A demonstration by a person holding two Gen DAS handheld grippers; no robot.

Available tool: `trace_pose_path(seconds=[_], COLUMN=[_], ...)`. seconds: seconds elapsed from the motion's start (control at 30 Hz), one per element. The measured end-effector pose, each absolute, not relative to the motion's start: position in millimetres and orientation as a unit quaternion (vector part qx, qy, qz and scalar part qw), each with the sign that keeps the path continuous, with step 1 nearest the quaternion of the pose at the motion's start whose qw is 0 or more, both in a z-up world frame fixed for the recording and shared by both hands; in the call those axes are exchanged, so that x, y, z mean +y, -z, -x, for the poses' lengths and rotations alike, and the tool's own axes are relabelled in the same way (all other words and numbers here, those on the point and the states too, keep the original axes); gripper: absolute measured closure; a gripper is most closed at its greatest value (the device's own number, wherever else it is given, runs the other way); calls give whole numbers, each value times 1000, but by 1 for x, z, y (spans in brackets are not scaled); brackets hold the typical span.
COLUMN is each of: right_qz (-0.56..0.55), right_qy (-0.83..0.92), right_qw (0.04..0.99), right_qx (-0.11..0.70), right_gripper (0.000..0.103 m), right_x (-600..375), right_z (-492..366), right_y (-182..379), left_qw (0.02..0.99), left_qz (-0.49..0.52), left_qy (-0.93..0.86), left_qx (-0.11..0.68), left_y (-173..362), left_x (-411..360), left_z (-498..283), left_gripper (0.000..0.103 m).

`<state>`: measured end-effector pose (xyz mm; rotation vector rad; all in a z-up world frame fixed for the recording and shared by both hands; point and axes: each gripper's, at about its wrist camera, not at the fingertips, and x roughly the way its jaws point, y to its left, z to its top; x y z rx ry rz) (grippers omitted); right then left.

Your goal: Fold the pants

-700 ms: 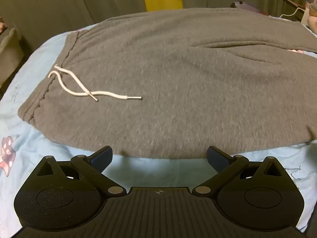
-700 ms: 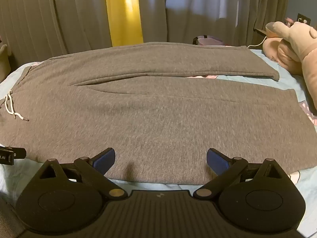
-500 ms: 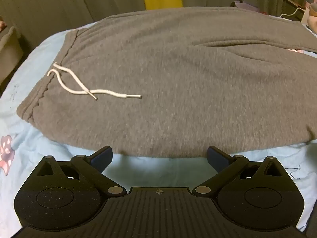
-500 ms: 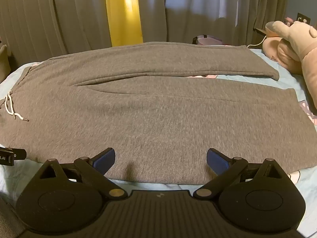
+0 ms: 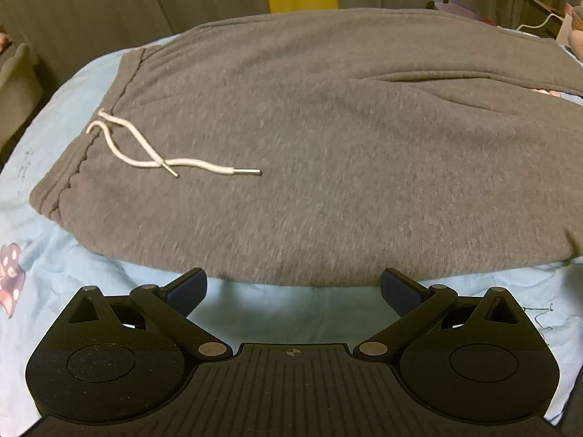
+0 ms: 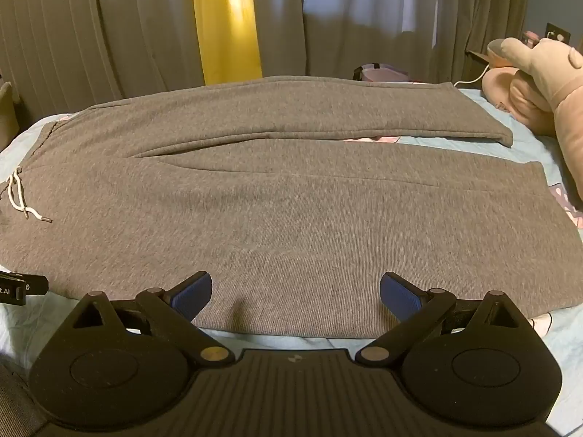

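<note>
Grey sweatpants [image 5: 328,153] lie flat on a light blue bed sheet [image 5: 291,313], waistband to the left, legs running right. A white drawstring [image 5: 145,145] rests on the cloth near the waistband. My left gripper [image 5: 293,289] hovers open just short of the pants' near edge, nothing between its blue pads. In the right wrist view the pants [image 6: 291,211] spread with both legs apart, the far leg ending at a cuff [image 6: 503,134]. My right gripper [image 6: 296,293] stands open over the near leg's front edge, empty. The drawstring [image 6: 22,200] shows at the far left.
Curtains with a yellow strip [image 6: 226,22] hang behind the bed. A pink plush toy [image 6: 539,83] lies at the right by the leg ends. A black part of the other gripper [image 6: 18,287] pokes in at the left edge. The bed sheet [image 6: 561,346] carries cartoon prints.
The left wrist view has crept slightly right and forward, so the waistband and drawstring sit a little further left and higher. The right wrist view is almost unchanged. Both grippers stay open.
</note>
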<state>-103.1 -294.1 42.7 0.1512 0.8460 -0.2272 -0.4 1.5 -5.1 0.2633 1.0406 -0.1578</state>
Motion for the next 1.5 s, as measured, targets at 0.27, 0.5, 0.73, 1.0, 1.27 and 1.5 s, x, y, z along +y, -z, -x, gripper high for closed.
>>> trace_pose_path(seconds=[0.27,0.5,0.73,1.0,1.27,1.5], right_qz=[-72,-73,-74,-74,-74,-74], right_qy=[110,110,111,111,111,111], right_qw=[903,903,903,902,902,902], right_qx=[408,409,409,410,410,410], right_gripper=[4,4,4,4,4,4], right_x=[-292,-292,-293,-293,-293,-293], right_z=[106,106,106,106,106,106], right_y=[-42,-43,-42,-42,-42,-43], left_qw=[855,853,851,850,850,849], left_qz=[-124,-121,-117,-116,-115,-113], left_qy=[75,75,75,76,76,76], left_qx=[499,502,506,508,509,510], left_y=[5,5,5,6,6,7], left_x=[2,2,3,3,4,4], left_z=[0,-1,-2,-3,-3,-3], left_gripper=[0,0,0,0,0,0])
